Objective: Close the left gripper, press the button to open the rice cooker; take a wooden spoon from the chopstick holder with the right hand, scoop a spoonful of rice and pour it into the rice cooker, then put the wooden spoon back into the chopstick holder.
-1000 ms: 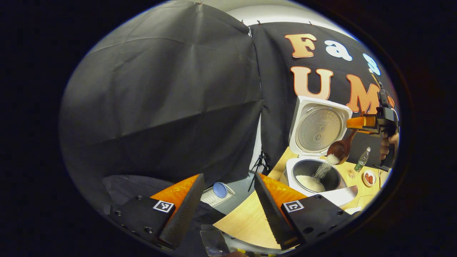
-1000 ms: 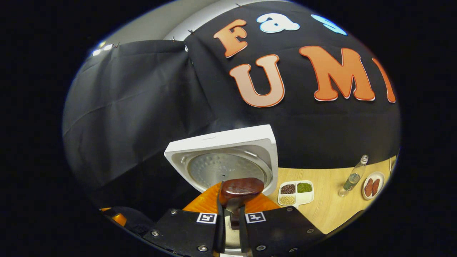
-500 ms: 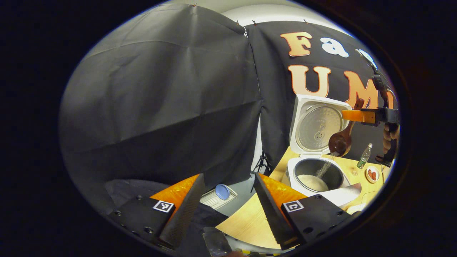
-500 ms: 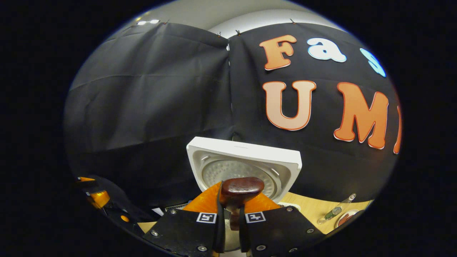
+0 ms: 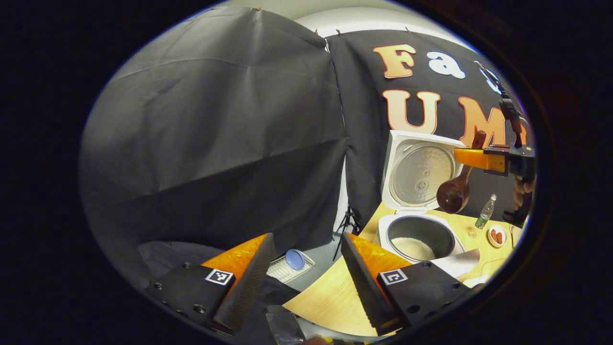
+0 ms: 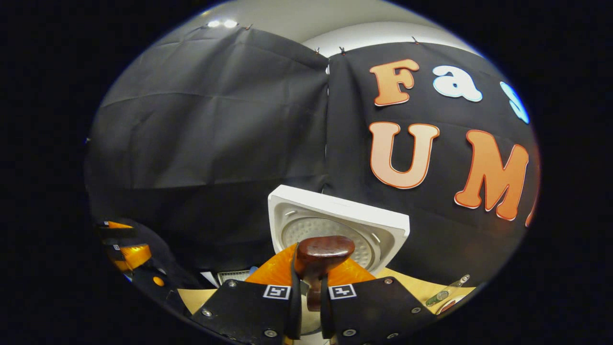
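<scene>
The white rice cooker (image 5: 400, 230) stands open on the wooden table, lid (image 5: 417, 170) upright, with white rice in its pot (image 5: 412, 247). Above the pot hangs the dark wooden spoon (image 5: 455, 190), bowl down, held by my right gripper (image 5: 471, 157) in a person's hand. In the right gripper view my right gripper (image 6: 309, 287) is shut on the spoon's handle (image 6: 323, 249), with the cooker's lid (image 6: 335, 225) just behind. My left gripper (image 5: 306, 282) is open at the table's near edge, left of the cooker, with nothing between its fingers.
Right of the cooker stand a small clear bottle (image 5: 484, 212) and a little plate with red pieces (image 5: 495, 235). Off the table's left edge, lower down, a rack holds a blue disc (image 5: 294, 259). A tripod (image 5: 348, 221) stands by the cloth wall.
The stream of rice from the spoon into the pot has stopped. The right gripper has lifted and turned the spoon, whose bowl hangs higher above the pot. The left gripper has barely moved.
</scene>
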### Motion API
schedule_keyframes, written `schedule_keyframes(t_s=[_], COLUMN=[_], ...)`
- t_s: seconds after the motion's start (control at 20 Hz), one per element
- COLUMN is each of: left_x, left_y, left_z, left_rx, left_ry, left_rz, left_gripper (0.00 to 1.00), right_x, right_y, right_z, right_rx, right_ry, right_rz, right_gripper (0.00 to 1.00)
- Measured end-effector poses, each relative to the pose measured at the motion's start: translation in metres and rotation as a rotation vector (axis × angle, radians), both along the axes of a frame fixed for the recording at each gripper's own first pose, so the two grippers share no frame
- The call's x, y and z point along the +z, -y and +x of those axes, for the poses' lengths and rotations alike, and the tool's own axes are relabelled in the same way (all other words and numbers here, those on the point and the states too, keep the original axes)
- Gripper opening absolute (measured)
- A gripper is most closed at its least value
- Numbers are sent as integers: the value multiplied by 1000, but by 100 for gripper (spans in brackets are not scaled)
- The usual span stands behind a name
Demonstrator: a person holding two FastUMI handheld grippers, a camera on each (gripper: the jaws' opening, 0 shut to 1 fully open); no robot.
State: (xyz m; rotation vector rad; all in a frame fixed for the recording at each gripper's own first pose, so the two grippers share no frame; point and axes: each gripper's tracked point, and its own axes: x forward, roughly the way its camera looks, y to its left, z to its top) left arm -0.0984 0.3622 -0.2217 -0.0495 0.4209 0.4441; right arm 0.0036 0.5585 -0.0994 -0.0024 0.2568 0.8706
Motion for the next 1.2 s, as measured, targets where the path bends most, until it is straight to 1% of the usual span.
schedule_keyframes(t_s=[0.1,0.2,0.3,0.45,0.5,0.6,0.65,0.75,0.9,0.95,1.0,1.05,1.2], left_x=[2,5,13,24,26,27,27,25,26,28,31,32,40], left_y=[9,29,50,80,93,123,134,156,197,210,222,234,271], left_z=[4,9,19,35,37,40,41,44,41,42,44,44,45], left_rx=[-5,-22,-45,-79,-96,-114,-115,-123,-170,-188,-204,-218,-256], left_ry=[12,33,59,78,81,90,91,82,65,61,58,53,56], left_rz=[-9,-63,-91,-50,-63,-160,-176,-158,-134,-127,-122,-118,-117], left_gripper=[95,95,95,95,95,95,95,95,96,95,96,96,95], right_x=[4,7,6,5,2,-7,-12,-27,-63,-67,-60,-81,-101], right_y=[18,45,80,138,161,206,224,266,333,351,374,392,444], right_z=[8,8,9,17,20,23,23,26,23,22,22,19,7], right_rx=[-23,-48,-81,-148,-180,-231,-255,-309,-410,-442,-474,-505,-589], right_ry=[-39,-90,-136,-173,-180,-201,-214,-239,-296,-308,-319,-334,-384], right_rz=[40,89,142,180,180,190,199,194,155,155,159,161,167], right_gripper=[15,15,15,15,15,15,15,15,15,15,15,15,15])
